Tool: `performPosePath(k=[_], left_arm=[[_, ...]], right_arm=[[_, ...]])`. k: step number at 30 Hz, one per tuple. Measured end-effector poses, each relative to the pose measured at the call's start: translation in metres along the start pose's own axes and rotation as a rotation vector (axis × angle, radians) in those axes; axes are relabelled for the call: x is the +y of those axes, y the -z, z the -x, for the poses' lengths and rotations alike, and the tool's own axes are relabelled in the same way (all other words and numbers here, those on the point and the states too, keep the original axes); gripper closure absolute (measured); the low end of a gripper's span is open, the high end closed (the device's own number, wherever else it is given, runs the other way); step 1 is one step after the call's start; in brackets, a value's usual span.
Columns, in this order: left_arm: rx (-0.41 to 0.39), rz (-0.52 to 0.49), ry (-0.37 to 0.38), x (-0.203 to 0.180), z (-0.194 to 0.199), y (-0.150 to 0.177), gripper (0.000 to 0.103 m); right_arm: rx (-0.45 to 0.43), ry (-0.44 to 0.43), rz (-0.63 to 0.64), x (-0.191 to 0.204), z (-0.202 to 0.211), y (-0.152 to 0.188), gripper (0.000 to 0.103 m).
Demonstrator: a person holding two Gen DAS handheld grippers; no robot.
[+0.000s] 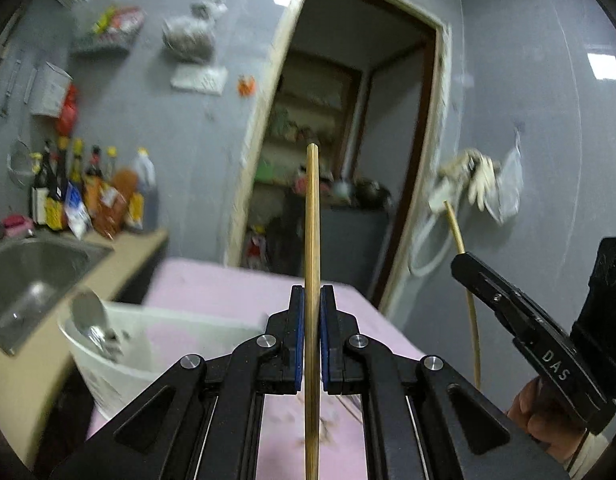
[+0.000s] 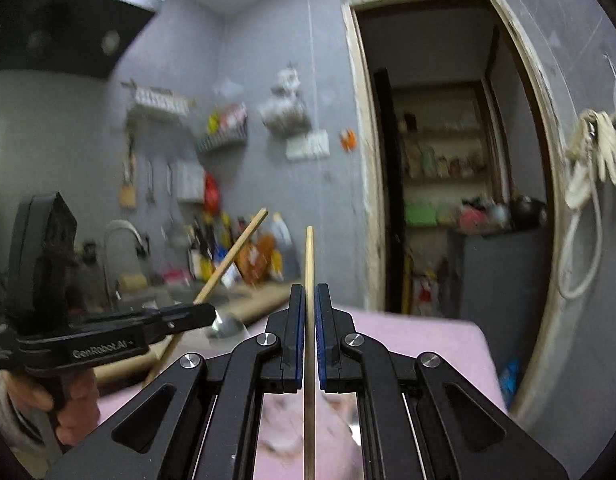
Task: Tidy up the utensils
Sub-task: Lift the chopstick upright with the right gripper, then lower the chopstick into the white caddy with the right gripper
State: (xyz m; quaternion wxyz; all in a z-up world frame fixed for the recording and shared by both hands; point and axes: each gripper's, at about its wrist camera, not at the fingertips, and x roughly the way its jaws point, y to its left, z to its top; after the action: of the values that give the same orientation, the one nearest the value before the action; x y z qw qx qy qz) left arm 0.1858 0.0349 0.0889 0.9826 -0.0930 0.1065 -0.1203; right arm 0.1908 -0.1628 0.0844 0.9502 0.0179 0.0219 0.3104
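Note:
My left gripper (image 1: 312, 294) is shut on a wooden chopstick (image 1: 312, 220) that stands upright between its blue pads. In the right wrist view the same gripper (image 2: 208, 315) appears at the left, its chopstick (image 2: 238, 250) slanting up to the right. My right gripper (image 2: 309, 294) is shut on a second, thinner chopstick (image 2: 309, 256), also upright. From the left wrist view that gripper (image 1: 461, 262) shows at the right with its chopstick (image 1: 473, 320) running through it. A white tub (image 1: 108, 360) at lower left holds a metal spoon (image 1: 90, 318).
Both grippers hang above a pink-covered table (image 1: 228, 292). To the left lie a steel sink (image 1: 28, 276) and a counter with sauce bottles (image 1: 92, 196). An open doorway (image 2: 447, 160) to a storage room is straight ahead. A person's hand (image 2: 76, 400) holds the left gripper's handle.

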Motion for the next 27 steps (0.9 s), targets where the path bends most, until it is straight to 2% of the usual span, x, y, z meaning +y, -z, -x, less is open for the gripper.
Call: performPosePath(k=[7,11,19,27], left_arm=[[-0.172,0.020,-0.098,0.055,0.023,-0.032,0.099],[-0.233,0.087,-0.128,0.096,0.031,-0.044,0.099],[-0.290,0.312,-0.176,0.170,0.028,-0.045,0.099],[-0.336,0.352,-0.251,0.181,0.028,-0.035,0.099]], right_arm=[[-0.184,-0.076,-0.065,0.025,-0.032,-0.028,0.100],[-0.266,-0.093,-0.107,0.035,-0.054,-0.034,0.100],[-0.316,-0.103,-0.206,0.039,-0.092,-0.026,0.100],[-0.312,-0.033,-0.183,0.054,-0.110,-0.013,0.100]])
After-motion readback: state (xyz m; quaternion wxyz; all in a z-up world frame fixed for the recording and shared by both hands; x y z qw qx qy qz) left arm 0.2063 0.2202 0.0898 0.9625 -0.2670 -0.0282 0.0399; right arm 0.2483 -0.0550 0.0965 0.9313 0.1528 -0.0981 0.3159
